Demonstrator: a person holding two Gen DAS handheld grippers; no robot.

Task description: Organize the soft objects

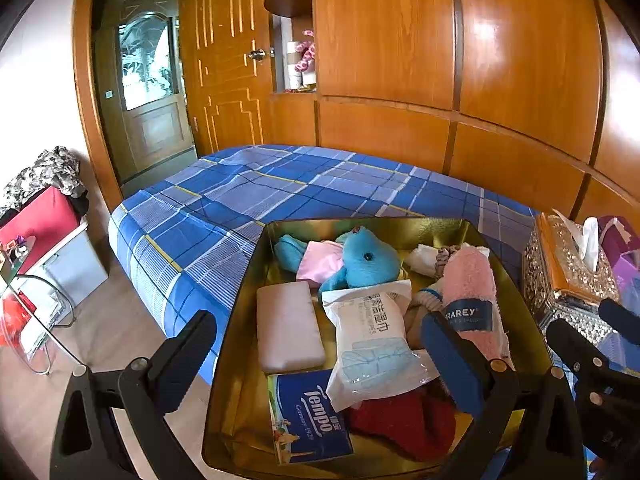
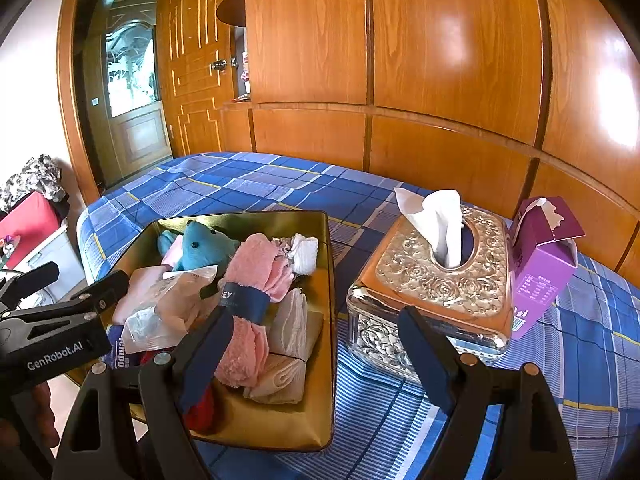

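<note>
We hold both tongs over the near edge of a bed (image 1: 280,188) with a blue checked sheet.

Left of our left tongs (image 1: 316,348), beyond the bed's edge, stand a glass side table (image 1: 36,320) and a white bin with a red cloth (image 1: 44,220) on it. Our left tongs gape wide with nothing between the pads, and a gold tin tray (image 1: 240,308) sits directly ahead of and below them, its long axis running away from us.

Inside it, from left to right: a pale pink pad (image 1: 288,328) lies lengthwise along the left wall, a Tempo tissue pack (image 1: 308,416) sits nearest us, a wet-wipe packet (image 1: 372,344) lies slanted across the middle, and a red cloth (image 1: 404,424) is beneath its near end. A blue plush toy (image 1: 368,260) rests at the far end, its face towards us. A rolled pink towel (image 1: 476,300) with a dark band lies along the right side, pointing away from us, just past the left tongs' right finger.

Our right tongs (image 2: 316,348) also stand wide and empty. Their left finger overlaps the tray's right half; ahead of their right finger, a silver embossed tissue box (image 2: 436,280) stands just beside the tray, a white tissue upright in its slot. Farther right, touching that box, stands a purple carton (image 2: 540,264), torn open on top.
</note>
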